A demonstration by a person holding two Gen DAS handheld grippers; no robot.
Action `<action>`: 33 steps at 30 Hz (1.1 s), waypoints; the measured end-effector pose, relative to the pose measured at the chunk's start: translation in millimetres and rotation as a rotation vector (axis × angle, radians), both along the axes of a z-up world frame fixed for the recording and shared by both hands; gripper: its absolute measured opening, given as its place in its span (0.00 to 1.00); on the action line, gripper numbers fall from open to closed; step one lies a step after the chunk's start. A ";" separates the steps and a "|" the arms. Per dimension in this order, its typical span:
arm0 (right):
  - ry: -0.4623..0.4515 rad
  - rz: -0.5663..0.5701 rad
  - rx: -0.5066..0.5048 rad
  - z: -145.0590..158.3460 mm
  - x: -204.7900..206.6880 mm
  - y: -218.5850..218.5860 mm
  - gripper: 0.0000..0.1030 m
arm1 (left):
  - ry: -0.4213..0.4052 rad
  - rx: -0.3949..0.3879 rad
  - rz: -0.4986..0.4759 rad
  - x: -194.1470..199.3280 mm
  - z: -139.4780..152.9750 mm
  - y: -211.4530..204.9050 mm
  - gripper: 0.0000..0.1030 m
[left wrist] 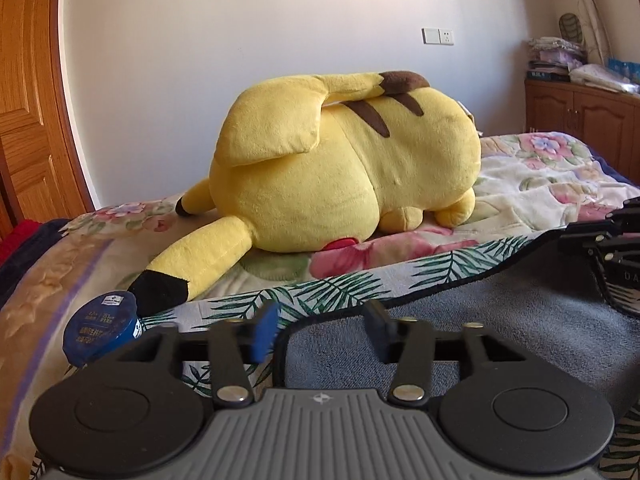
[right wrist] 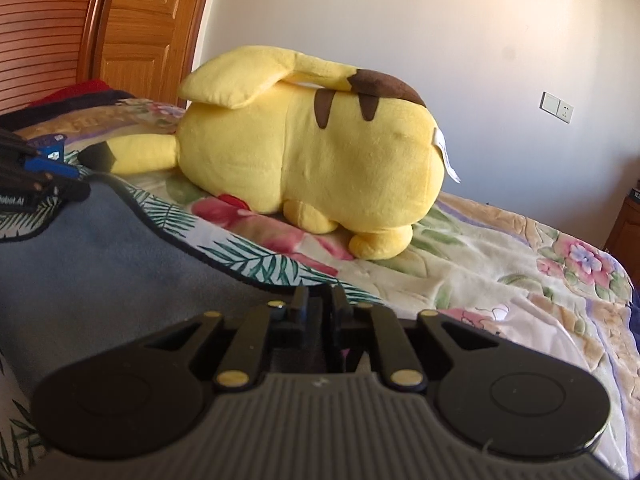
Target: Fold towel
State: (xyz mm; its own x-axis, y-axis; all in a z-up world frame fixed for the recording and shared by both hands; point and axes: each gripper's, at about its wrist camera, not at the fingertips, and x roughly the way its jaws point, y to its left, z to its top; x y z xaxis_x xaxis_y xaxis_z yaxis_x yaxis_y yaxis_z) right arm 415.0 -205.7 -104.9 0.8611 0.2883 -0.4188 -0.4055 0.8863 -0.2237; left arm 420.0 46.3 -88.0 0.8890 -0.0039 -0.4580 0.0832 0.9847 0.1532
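Observation:
The towel (left wrist: 460, 320) lies on the bed. It has a blue-grey terry side facing up and a white palm-leaf print side (left wrist: 320, 292) showing along its dark-bound far edge. My left gripper (left wrist: 322, 326) is open, its blue-padded fingers (left wrist: 264, 332) straddling the towel's far left corner edge. My right gripper (right wrist: 320, 304) is nearly closed on the towel's far right corner edge (right wrist: 256, 276). The towel's grey side also fills the left of the right wrist view (right wrist: 100, 272). Each gripper shows at the edge of the other's view.
A big yellow plush toy (left wrist: 344, 160) lies on the floral bedspread (left wrist: 532, 176) just beyond the towel. A round blue tin (left wrist: 100, 332) sits by the plush ear tip at left. A wooden door (left wrist: 28, 100) stands left, a wooden cabinet (left wrist: 580, 116) right.

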 end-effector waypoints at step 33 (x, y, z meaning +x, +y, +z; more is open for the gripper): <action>0.075 -0.084 0.132 75.0 -133.1 -22.3 0.39 | 0.078 0.024 -0.095 -137.9 76.9 -43.1 0.37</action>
